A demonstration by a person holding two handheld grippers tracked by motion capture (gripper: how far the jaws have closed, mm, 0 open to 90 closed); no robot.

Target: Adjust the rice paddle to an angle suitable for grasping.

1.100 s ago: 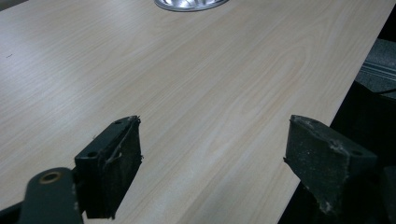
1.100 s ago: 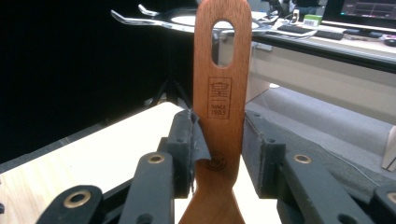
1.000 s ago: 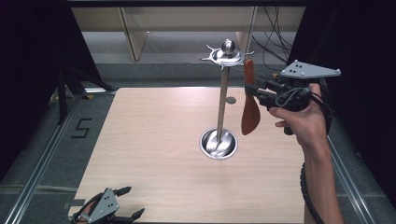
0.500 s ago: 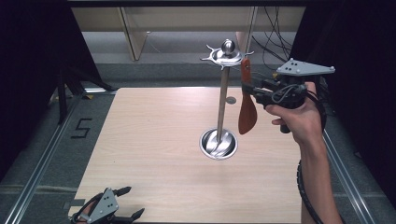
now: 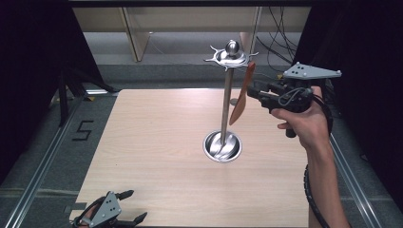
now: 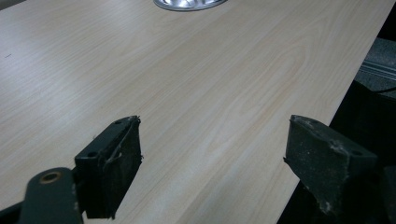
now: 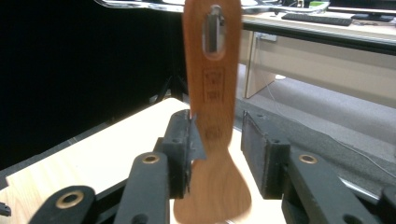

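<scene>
Two spread jaws of the left gripper (image 5: 124,219) idle low over the near desk (image 5: 157,142) edge. Farther off, the right gripper (image 7: 217,154), jaws just loosened, flanks the light, stiff, smooth wooden spatula (image 7: 212,112) hanging on the stand's (image 5: 227,99) hook; grip its narrow handle.

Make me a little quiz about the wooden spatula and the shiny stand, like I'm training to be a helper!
1. Pick one: the wooden spatula hangs from A) a hook on the metal stand, B) a drawer handle, C) a string on the wall.
2. True or false: the left tongs are holding a spoon.
3. Fill in: the stand's round base sits on the wooden ____.

Key:
1. A.
2. False: they are open and empty.
3. table.
Extra: the right tongs have just been opening, with the spatula between them and a gap at one pad.
</scene>
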